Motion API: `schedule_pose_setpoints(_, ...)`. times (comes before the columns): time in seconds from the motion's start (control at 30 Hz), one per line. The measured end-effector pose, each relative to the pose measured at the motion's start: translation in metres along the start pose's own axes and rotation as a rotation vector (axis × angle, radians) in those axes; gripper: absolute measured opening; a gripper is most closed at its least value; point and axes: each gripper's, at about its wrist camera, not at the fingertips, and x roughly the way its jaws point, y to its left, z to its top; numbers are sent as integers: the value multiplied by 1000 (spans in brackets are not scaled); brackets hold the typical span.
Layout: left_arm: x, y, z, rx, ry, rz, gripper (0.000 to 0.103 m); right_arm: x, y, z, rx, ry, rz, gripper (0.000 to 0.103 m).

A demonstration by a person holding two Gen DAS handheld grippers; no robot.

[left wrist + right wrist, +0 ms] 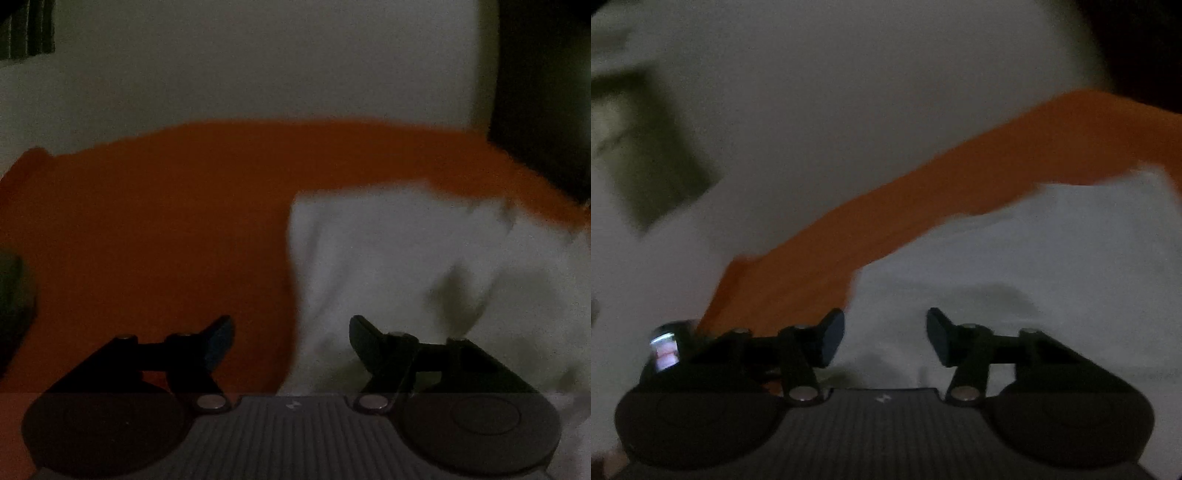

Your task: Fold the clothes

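A white garment (424,258) lies rumpled on an orange cloth-covered surface (147,229), filling the right half of the left wrist view. My left gripper (291,339) hangs open above the garment's left edge, its left finger over orange and its right finger over white, with nothing between them. In the right wrist view the same white garment (1034,277) spreads below and to the right, and the orange surface (923,206) runs as a slanted band behind it. My right gripper (885,338) is open over the white fabric, its pads clear of it. Both views are dim and blurred.
A pale wall (258,66) rises behind the orange surface. A dark piece of furniture (546,92) stands at the upper right, and a dark striped curtain (26,29) hangs at the upper left. A blurred greenish shape (646,147) shows at the left of the right wrist view.
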Motion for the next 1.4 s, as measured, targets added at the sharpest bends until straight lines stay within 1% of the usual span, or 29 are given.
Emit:
schedule_pose_setpoints(0.03,2,7,-14,-4,-23,-10,72,13,8,-2,-52,38,16,30)
schedule_pose_setpoints(0.07,1,15,-26,-26,-59,-26,79,31,9,-7,-85,91,-20,16)
schedule_pose_setpoints(0.1,0,24,-38,-48,-95,-42,80,49,9,-13,-117,144,-57,9)
schedule_pose_setpoints(0.13,-2,27,-39,-56,-103,-46,81,70,0,-20,-130,207,-130,1)
schedule_pose_setpoints(0.2,-5,30,-35,-61,-98,-46,84,79,-26,-31,-101,187,-208,0)
schedule_pose_setpoints(0.27,-14,25,-28,-25,-106,-36,83,68,-47,-34,-16,169,-187,0)
schedule_pose_setpoints(0.3,-23,21,-23,-8,-120,-30,79,58,-45,-29,5,150,-188,0)
schedule_pose_setpoints(0.33,-32,17,-17,9,-134,-25,77,47,-43,-24,27,131,-190,2)
schedule_pose_setpoints(0.37,-45,13,-9,11,-163,-56,77,36,-41,-20,47,111,-190,8)
schedule_pose_setpoints(0.43,-63,-3,12,5,-210,-178,80,20,-26,-9,-14,7,-153,12)
schedule_pose_setpoints(0.47,-72,-11,23,2,-232,-242,82,17,-25,-7,-25,-5,-136,13)
schedule_pose_setpoints(0.5,-74,-23,32,6,-231,-296,84,23,-26,-6,-29,19,-139,12)
schedule_pose_setpoints(0.57,-59,-56,38,10,-165,-389,84,40,-36,-18,-42,96,-219,13)
schedule_pose_setpoints(0.63,-31,-87,24,69,-78,-373,71,52,-60,-33,-2,131,-231,12)
schedule_pose_setpoints(0.67,-15,-102,8,130,-28,-330,71,45,-65,-36,27,106,-198,13)
schedule_pose_setpoints(0.73,-16,-107,-20,203,-98,-309,71,24,-63,-29,104,69,-149,16)
schedule_pose_setpoints(0.77,-25,-102,-24,214,-124,-323,71,10,-63,-23,133,8,-109,16)
schedule_pose_setpoints(0.8,-38,-95,-24,218,-143,-345,71,-2,-63,-20,133,-21,-117,17)
schedule_pose_setpoints(0.83,-50,-88,-24,222,-161,-366,76,-13,-63,-17,134,-46,-125,18)
schedule_pose_setpoints(0.9,-62,-76,-17,195,-174,-380,83,-23,-66,-19,188,22,-180,19)
schedule_pose_setpoints(0.93,-67,-71,-14,179,-179,-384,83,-32,-62,-26,210,26,-154,19)
schedule_pose_setpoints(1.0,-64,-66,-4,184,-173,-372,83,-44,-41,-43,144,50,-94,19)
schedule_pose_setpoints(1.1,-50,-67,13,230,-141,-310,82,-50,7,-70,2,109,-121,19)
schedule_pose_setpoints(1.17,-41,-72,21,243,-112,-328,82,-47,25,-87,16,148,-88,21)
schedule_pose_setpoints(1.27,-32,-76,29,258,-75,-327,80,-31,25,-100,23,186,-63,33)
schedule_pose_setpoints(1.3,-29,-77,29,262,-73,-320,80,-24,25,-98,24,169,-72,34)
schedule_pose_setpoints(1.33,-24,-79,28,267,-66,-312,80,-16,25,-96,26,151,-80,45)
schedule_pose_setpoints(1.37,-19,-80,29,265,-61,-309,80,-8,24,-94,28,134,-91,62)
schedule_pose_setpoints(1.4,-13,-80,29,260,-57,-307,80,8,19,-92,31,126,-136,67)
